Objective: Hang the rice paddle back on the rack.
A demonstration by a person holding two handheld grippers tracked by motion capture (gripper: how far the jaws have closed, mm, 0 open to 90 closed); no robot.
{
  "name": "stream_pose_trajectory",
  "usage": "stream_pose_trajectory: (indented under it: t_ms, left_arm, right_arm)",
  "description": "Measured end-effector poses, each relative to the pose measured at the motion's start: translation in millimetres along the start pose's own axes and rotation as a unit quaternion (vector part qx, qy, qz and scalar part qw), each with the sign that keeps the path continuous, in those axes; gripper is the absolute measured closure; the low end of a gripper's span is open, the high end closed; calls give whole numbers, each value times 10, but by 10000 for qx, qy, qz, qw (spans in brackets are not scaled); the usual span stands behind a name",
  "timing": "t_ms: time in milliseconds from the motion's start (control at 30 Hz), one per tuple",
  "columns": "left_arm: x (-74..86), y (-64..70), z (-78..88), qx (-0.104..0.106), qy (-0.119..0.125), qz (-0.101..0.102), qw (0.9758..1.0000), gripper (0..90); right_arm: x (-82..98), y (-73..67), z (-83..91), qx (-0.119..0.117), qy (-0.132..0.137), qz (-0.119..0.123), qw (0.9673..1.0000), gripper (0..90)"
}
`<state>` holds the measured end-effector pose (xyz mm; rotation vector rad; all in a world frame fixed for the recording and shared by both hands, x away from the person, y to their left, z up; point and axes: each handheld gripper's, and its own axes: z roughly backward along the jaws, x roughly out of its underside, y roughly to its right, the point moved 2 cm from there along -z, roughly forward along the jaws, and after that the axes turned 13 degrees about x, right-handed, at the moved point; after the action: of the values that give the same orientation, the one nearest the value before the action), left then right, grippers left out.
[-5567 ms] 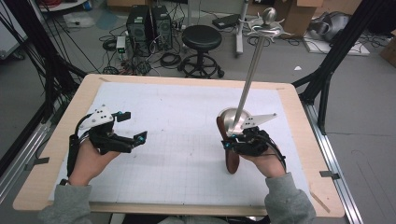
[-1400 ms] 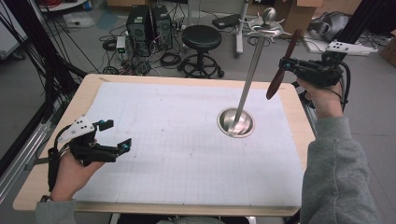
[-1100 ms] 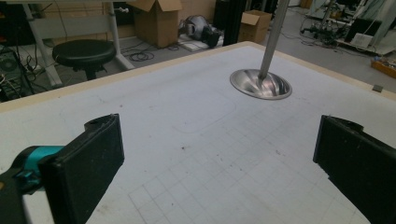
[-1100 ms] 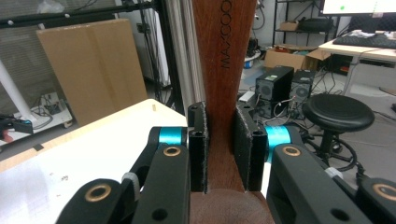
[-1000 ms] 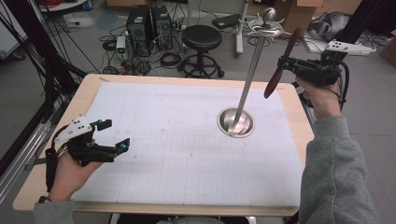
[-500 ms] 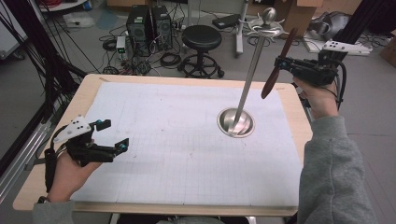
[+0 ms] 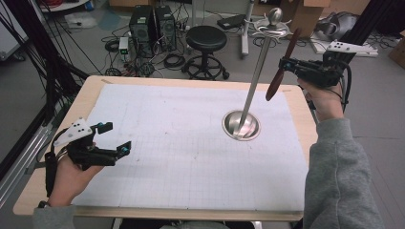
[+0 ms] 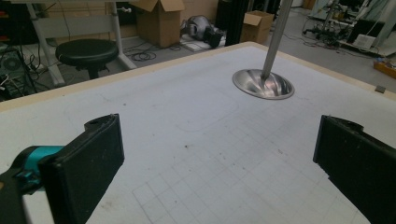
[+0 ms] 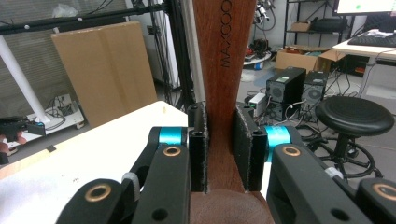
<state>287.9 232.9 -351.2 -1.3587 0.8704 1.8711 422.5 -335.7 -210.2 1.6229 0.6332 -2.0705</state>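
A long brown wooden utensil (image 7: 282, 64) hangs tilted in the air beside the upper part of a metal stand's pole (image 7: 255, 71). My right gripper (image 7: 285, 64) is shut on it above the table's far right corner. In the right gripper view the pads (image 9: 198, 149) press both sides of its handle (image 9: 223, 60). The stand has a round steel base (image 7: 241, 125) and a hooked top (image 7: 273, 29). My left gripper (image 7: 117, 137) rests open over the front left of the mat, with nothing between its fingers (image 8: 88, 163). The stand's base (image 8: 263, 84) lies well ahead of it.
A white grid mat (image 7: 191, 143) covers the wooden table. Behind the far edge stand a black stool (image 7: 205, 40), two computer towers (image 7: 153, 21) and loose cables on the floor. Cardboard boxes (image 9: 102, 65) and a black frame post stand off the table.
Since the earliest frame my right gripper has lifted the wooden utensil from beside the stand's base to near the pole's top. My left hand drew back to the front left. Both have held still lately.
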Motion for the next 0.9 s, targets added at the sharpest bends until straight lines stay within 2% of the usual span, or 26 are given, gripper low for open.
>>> stream_pose_trajectory:
  t_ms: [900]
  left_arm:
    - [9, 1, 4, 14, -11, 30, 10000, 23]
  right_arm:
    - [46, 1, -60, -7, -44, 47, 10000, 767]
